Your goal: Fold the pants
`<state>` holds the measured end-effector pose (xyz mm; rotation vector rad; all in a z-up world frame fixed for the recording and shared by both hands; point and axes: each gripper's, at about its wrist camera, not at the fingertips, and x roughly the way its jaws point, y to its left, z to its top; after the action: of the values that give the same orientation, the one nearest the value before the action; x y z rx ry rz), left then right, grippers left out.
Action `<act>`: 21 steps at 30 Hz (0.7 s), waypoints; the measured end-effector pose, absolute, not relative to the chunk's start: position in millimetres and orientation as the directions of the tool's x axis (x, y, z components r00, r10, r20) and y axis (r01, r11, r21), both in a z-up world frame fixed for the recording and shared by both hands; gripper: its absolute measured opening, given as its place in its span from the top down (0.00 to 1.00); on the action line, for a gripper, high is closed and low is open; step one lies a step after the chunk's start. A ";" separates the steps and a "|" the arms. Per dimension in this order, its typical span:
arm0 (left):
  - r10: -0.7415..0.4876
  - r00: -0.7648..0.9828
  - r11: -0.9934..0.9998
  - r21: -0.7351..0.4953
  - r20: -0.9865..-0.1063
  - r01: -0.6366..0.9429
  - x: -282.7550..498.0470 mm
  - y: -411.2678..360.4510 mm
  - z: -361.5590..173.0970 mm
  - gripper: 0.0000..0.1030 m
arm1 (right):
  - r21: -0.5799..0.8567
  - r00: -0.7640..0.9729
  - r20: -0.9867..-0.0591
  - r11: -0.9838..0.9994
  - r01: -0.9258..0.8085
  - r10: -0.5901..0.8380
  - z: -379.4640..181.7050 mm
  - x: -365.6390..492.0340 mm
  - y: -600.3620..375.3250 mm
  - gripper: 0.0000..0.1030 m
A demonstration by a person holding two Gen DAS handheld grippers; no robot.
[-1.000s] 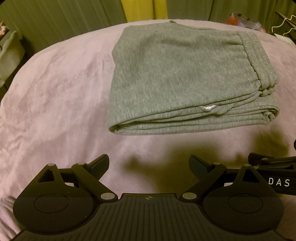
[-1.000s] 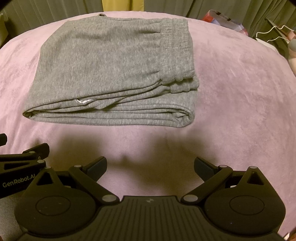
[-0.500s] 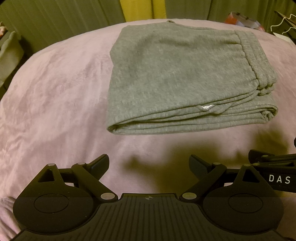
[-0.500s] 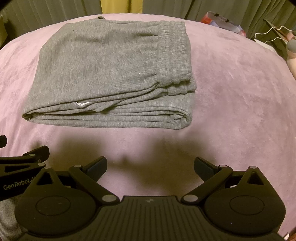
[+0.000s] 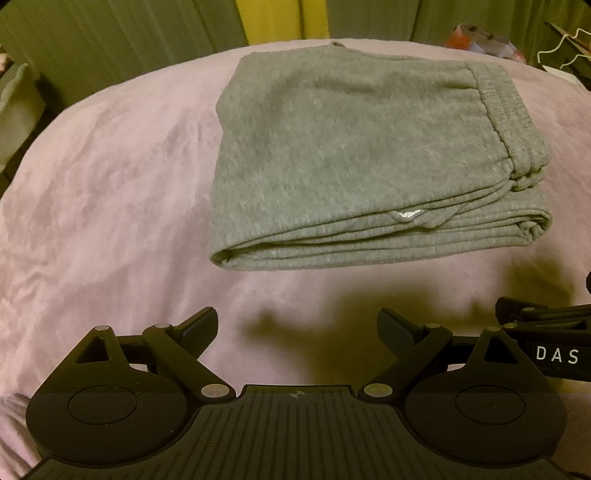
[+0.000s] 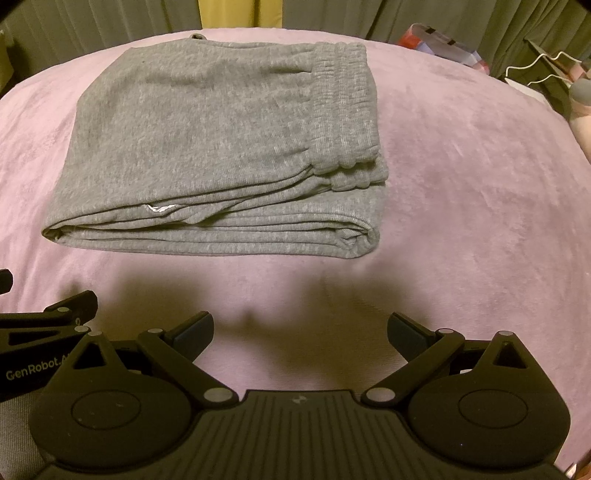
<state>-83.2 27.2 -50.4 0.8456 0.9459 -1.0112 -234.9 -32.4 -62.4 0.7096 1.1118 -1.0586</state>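
Grey sweatpants point(image 5: 354, 155) point(image 6: 221, 147) lie folded into a thick rectangle on a pink plush blanket point(image 5: 110, 192) point(image 6: 461, 192). The ribbed waistband point(image 5: 506, 110) point(image 6: 343, 107) runs along the right side of the stack, and a small white tag point(image 5: 408, 215) point(image 6: 160, 208) peeks out of the near folded edge. My left gripper point(image 5: 297, 328) is open and empty, hovering over bare blanket short of the pants. My right gripper point(image 6: 300, 330) is likewise open and empty, close beside the left one.
Dark green curtains point(image 5: 110, 33) with a yellow strip point(image 5: 277, 18) hang behind the blanket. A red and white packet point(image 6: 439, 46) and white wire hangers point(image 6: 535, 68) sit at the far right. The other gripper's black side shows at each view's edge point(image 5: 546, 347) point(image 6: 33, 354).
Both grippers have eased back and up a little, so the folded pants sit slightly higher in each view. The pants themselves have not moved.
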 end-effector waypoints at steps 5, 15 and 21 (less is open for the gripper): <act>-0.304 0.236 0.304 0.141 -0.923 0.942 -82.9 27.0 -50.2 0.06 | -0.046 0.075 -0.947 0.363 0.931 -0.312 -61.7 -235.6 -33.0 0.02; -0.302 0.238 0.300 0.145 -0.923 0.943 -85.2 27.3 -51.5 0.06 | -0.050 0.071 -0.947 0.362 0.931 -0.313 -62.5 -235.7 -33.2 0.02; -0.298 0.229 0.303 0.136 -0.927 0.943 -83.7 26.9 -52.0 0.06 | -0.048 0.074 -0.947 0.365 0.930 -0.313 -63.7 -235.6 -32.4 0.02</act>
<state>-83.7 26.9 -52.0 0.8500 0.9525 -1.0128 -235.6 -32.4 -63.7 0.7066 1.1148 -1.0602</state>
